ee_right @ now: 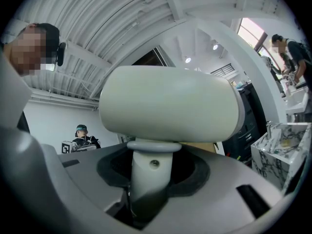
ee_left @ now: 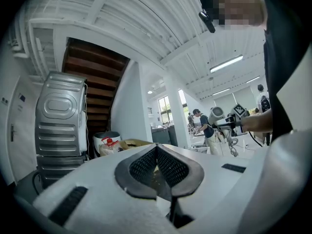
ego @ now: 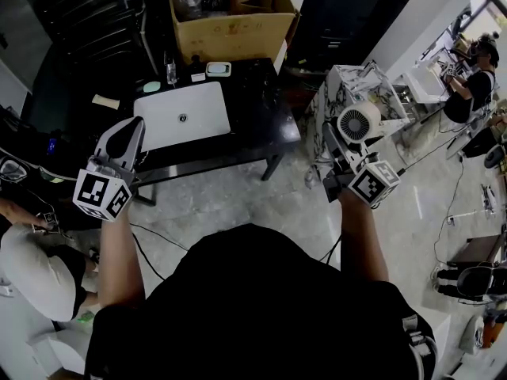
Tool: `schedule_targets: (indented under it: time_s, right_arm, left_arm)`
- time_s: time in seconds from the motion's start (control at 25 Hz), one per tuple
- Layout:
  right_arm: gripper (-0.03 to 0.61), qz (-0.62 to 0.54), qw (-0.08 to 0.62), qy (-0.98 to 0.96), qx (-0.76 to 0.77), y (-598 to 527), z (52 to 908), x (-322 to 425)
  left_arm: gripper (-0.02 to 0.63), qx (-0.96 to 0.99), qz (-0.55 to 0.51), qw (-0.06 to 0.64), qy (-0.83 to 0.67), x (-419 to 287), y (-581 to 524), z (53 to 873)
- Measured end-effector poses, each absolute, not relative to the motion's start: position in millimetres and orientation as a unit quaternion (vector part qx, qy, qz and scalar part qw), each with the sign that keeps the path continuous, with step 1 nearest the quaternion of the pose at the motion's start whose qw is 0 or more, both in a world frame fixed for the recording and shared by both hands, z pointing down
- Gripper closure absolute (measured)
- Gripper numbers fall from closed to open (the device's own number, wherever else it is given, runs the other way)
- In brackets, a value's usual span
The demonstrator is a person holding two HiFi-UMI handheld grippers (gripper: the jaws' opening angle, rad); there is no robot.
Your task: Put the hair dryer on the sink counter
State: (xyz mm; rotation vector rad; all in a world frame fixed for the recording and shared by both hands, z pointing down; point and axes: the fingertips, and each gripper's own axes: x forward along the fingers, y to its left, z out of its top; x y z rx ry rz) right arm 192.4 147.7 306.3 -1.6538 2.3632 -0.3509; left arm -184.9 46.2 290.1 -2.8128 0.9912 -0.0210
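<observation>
Head view has my right gripper [ego: 342,158] clamped on the dryer [ego: 358,123] by its handle, in the air right of the counter [ego: 253,109], my left gripper [ego: 127,137] closed on nothing at its front: grasp done, setting down left.

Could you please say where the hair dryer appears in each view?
Head view: hair dryer right of centre.
Left gripper view: hair dryer small, right of middle.
Right gripper view: hair dryer fills the centre.
Shared: marbled cabinet, head and right gripper views.
</observation>
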Motion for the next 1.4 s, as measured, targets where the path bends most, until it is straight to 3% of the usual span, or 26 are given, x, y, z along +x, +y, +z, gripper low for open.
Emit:
schedule_targets:
  time_s: [0.72, 1.4]
  right_arm:
    - [0.413, -0.109, 0.105, 0.792, -0.591, 130.2, 297.0, 133.9]
    - [0.411, -0.113, 0.089, 0.787, -0.6, 94.0, 300.2, 144.9]
  left_arm:
    - [0.598, -0.951, -0.03, 0.099, 0.291, -231.5, 24.4, 300.9]
    - [0.598, -0.962, -0.048, 0.102, 0.25, -197.6, 17.8, 306.7]
